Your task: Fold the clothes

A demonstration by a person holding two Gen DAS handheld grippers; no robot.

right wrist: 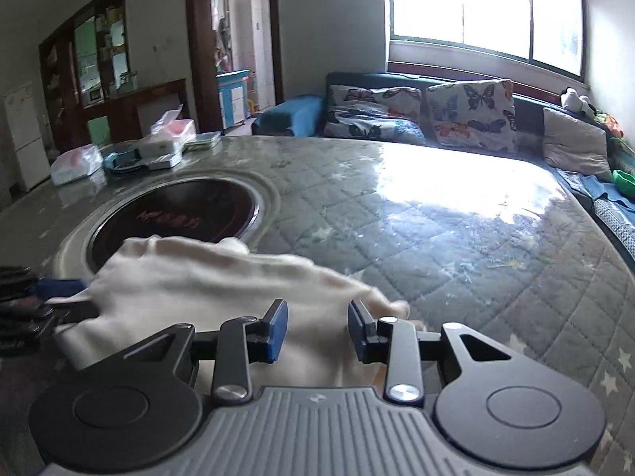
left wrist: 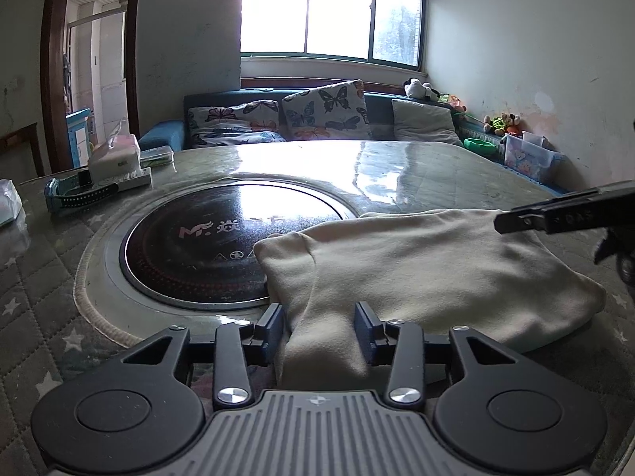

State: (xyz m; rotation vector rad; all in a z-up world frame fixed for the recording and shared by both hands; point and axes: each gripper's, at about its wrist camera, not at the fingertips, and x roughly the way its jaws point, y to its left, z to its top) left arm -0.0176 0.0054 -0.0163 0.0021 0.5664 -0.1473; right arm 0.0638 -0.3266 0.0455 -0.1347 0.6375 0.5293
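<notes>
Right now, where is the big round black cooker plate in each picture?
Left wrist view: the round black glass cooker plate sits left of centre, and the cream cloth garment covers its right edge.
Right wrist view: the plate is at middle left, behind the garment.
Shared landmark: the butterfly-print cushion.

Matt fleecy cloth garment [left wrist: 416, 269]; glossy glass hob [left wrist: 206, 246]; quilted cover w/ shiny film [right wrist: 436, 238]

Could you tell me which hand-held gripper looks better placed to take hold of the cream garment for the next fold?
Probably the left hand-held gripper: it is open, with a strip of the cream garment already running between its fingers. The right hand-held gripper is also open, but over the cloth's blurred far edge.
</notes>
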